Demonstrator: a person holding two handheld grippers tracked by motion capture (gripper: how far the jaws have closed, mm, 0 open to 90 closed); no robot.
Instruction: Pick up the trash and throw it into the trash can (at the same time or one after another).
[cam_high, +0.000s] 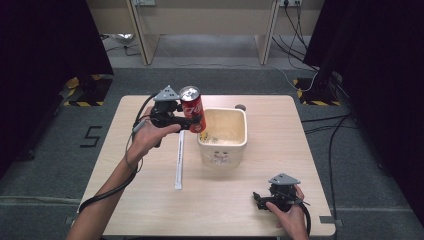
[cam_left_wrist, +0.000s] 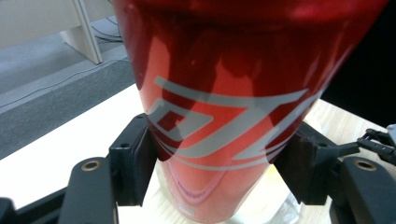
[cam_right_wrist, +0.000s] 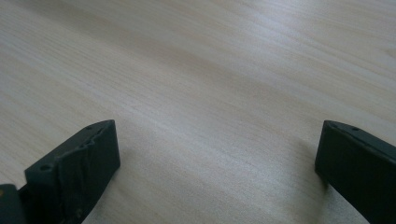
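A red soda can (cam_high: 193, 109) hangs above the table at the left rim of a cream square tub (cam_high: 242, 131), tilted slightly. My left gripper (cam_high: 189, 123) is shut on it; in the left gripper view both black pads press the sides of the red can (cam_left_wrist: 224, 116), with the tub's rim showing under it. At the table's front right my right gripper (cam_high: 259, 199) rests low over the wood, held by a hand. Its jaws stand wide apart in the right gripper view, my right gripper (cam_right_wrist: 217, 163) with nothing but bare tabletop between them.
A long white wrapped straw (cam_high: 179, 160) lies on the table left of the tub. A small dark round object (cam_high: 240, 106) sits behind the tub near the far edge. Beyond the wooden table (cam_high: 150, 200) are grey carpet, cables and desk legs.
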